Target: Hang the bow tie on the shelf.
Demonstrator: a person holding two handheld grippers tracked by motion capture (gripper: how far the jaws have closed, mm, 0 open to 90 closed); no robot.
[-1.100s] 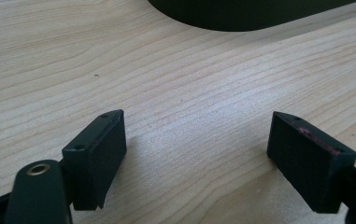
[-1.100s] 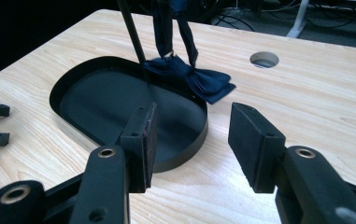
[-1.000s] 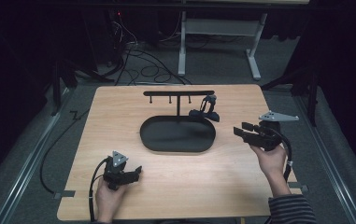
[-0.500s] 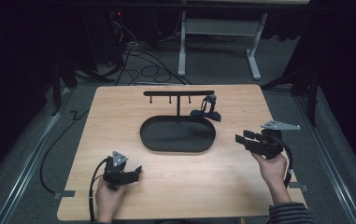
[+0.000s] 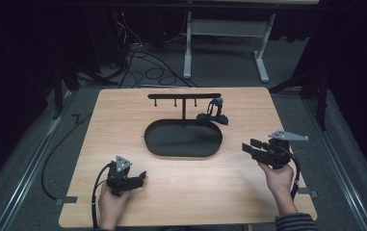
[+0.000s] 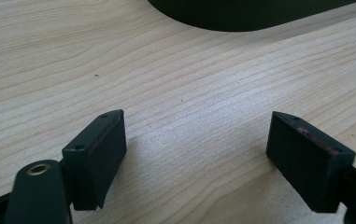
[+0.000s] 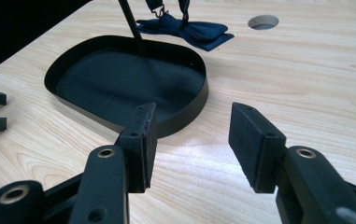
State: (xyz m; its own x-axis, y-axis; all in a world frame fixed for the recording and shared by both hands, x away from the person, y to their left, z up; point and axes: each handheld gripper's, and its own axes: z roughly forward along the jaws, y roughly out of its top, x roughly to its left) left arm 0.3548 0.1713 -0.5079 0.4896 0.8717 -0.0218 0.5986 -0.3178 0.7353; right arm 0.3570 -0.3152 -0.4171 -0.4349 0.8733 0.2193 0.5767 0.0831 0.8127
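Right gripper (image 5: 252,147) has dropped lower and closer to the table (image 5: 123,125) over the last second; in the high view it went from mid-right, near the tray's (image 5: 152,144) right end, to lower right of frame. Left gripper (image 5: 140,177) hasn't moved, parked lower left, resting low over the wood

Jaws: both open, nothing between them. Right gripper view: bare wood in the gap, tray rim just past the tips. Left gripper view: jaws spread wide over bare tabletop, tray edge at the top of frame

Bow tie (image 5: 212,118), dark blue: centre of the high view, just right of the stand's post (image 5: 184,109). Its strap runs up to the right end of the crossbar (image 5: 184,96), so it looks hung there, with the bow sagging onto the wood just behind the tray's upper right rim. In the right gripper view it sits at top centre (image 7: 185,29), well apart from the jaws

Read: right hand looks to be settling away from the tie, not closing in. No grasp started. Either hand would need to travel up-frame to the tie; the right is nearer
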